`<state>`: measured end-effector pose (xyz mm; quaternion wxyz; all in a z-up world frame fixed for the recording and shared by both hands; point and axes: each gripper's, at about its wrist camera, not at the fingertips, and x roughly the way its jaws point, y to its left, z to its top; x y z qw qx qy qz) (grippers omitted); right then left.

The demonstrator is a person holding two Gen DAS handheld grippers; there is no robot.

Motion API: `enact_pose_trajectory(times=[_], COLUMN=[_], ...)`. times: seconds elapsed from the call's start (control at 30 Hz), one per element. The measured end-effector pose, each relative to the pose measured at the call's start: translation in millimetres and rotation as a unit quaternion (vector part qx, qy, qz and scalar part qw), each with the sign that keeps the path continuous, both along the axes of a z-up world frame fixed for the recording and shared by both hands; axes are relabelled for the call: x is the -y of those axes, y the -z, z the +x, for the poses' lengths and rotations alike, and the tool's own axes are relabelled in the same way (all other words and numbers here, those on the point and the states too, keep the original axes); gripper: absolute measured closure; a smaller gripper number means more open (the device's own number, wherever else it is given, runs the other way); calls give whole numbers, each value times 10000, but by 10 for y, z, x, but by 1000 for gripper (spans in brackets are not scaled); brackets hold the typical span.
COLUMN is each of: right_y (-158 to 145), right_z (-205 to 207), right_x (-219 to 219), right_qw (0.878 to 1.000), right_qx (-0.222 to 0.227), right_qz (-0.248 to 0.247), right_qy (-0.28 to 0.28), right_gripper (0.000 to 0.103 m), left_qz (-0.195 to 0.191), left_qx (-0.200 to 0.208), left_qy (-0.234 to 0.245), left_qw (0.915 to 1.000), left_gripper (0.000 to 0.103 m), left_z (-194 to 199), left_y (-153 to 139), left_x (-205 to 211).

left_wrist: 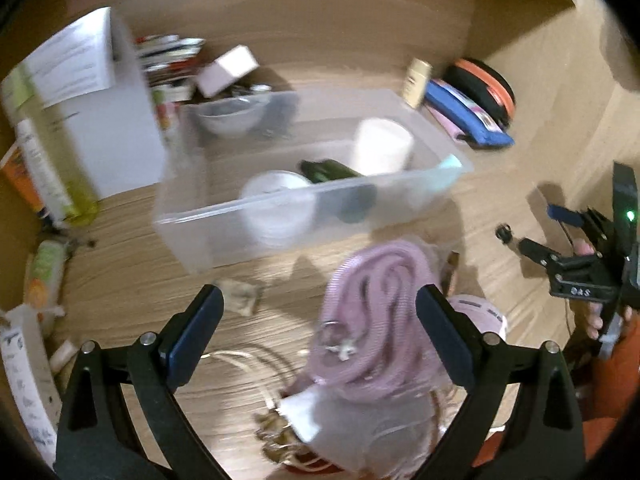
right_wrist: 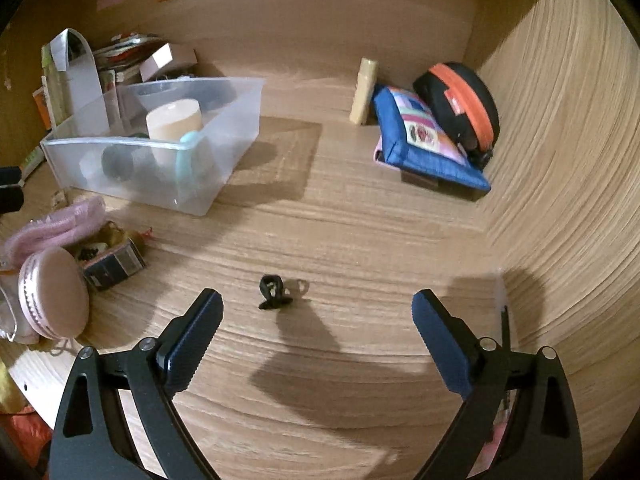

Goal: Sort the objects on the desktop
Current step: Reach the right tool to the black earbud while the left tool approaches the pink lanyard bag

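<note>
Two cameras, pretty different stories. Only the right wrist view catches the small black clip (right_wrist: pixel 272 293) sitting alone on the wooden bench (right_wrist: pixel 360 232), just ahead of the right gripper (right_wrist: pixel 318 312), whose jaws are spread wide with nothing between them. It also shows the blue pouch (right_wrist: pixel 424 136) leaning against the black and orange case (right_wrist: pixel 460 100) in the far corner. The left wrist view is blurry, but it looks down over the pink coiled cord (left_wrist: pixel 376 304), with the left gripper (left_wrist: pixel 320 312) hovering above it, jaws wide apart and holding nothing. Both see the clear plastic bin (left_wrist: pixel 280 200) with a white cup (left_wrist: pixel 382 146) standing inside. Off to the side, the other gripper is held tilted in a hand (left_wrist: pixel 592 320). Any writing is too smeared to read.
</note>
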<state>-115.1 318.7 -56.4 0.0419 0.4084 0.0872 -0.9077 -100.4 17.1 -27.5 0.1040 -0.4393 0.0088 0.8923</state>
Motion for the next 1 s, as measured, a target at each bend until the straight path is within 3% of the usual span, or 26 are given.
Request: enact_pose_trajectory(times=[0.27, 0.5, 0.7, 0.9, 1.0], right_y=[122, 146, 176, 207, 202], right_z=[-88, -147, -211, -286, -288], right_x=[52, 115, 142, 131, 139], right_qw=[9997, 9985, 9968, 9950, 9945], right_qx=[97, 222, 442, 600, 603], right_qz=[0, -170, -225, -410, -459], right_qy=[-224, -472, -622, -689, -727], right_gripper=[8, 11, 27, 47, 62], left_qz=[-123, -6, 85, -8, 68], left_qx=[305, 843, 1362, 1076, 978], left_qy=[450, 760, 898, 851, 889], left_qw=[9984, 9935, 9866, 9906, 9912], left_gripper=[5, 5, 5, 6, 18], left_z=[-196, -406, -492, -450, -447], left_y=[159, 351, 520, 494, 465], left_x=[-208, -263, -234, -203, -198])
